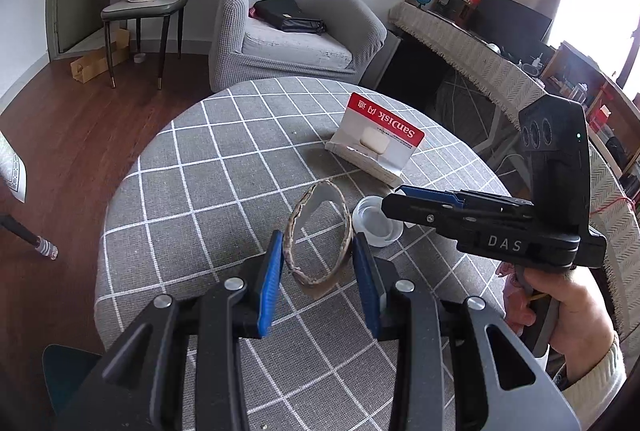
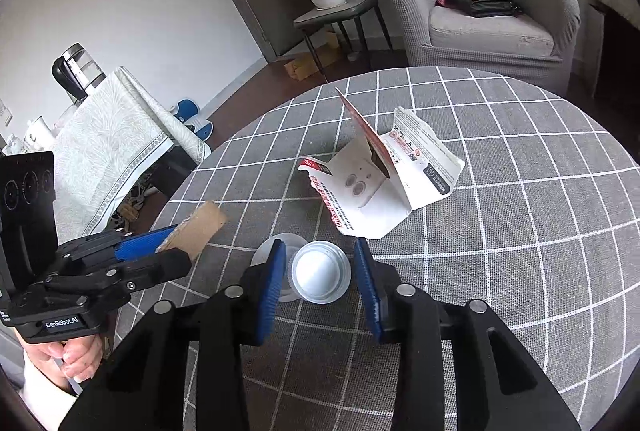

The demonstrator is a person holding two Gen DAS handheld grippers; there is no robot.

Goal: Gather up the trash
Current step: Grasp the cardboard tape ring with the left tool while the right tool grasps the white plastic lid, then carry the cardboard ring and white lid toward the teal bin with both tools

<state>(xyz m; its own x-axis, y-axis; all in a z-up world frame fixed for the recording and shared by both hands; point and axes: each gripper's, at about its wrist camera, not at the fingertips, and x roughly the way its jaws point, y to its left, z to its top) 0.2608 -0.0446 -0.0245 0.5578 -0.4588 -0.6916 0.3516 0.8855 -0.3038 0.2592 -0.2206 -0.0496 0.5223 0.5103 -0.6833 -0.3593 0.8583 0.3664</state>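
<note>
A brown cardboard ring [image 1: 296, 219] stands on edge between the blue pads of my left gripper [image 1: 318, 245], which is shut on it just above the grey checked tablecloth [image 1: 208, 167]. In the right wrist view the ring [image 2: 200, 227] sticks out of the left gripper [image 2: 170, 245]. A small clear plastic cup [image 2: 320, 271] sits on the cloth between the fingers of my right gripper [image 2: 320, 251]; a thin gap shows at its right side, so the jaws are open. In the left wrist view that gripper [image 1: 394, 201] hovers over the cup [image 1: 376, 225]. A torn red-and-white card package [image 2: 384, 183] [image 1: 376, 139] lies beyond.
A second clear plastic lid [image 2: 276, 245] lies to the left of the cup. Past the round table stand a grey armchair [image 1: 296, 27] with a black bag, a chair [image 1: 148, 7] bearing a potted plant, a cloth-covered side table [image 2: 108, 143] with a kettle, and a long desk [image 1: 472, 51].
</note>
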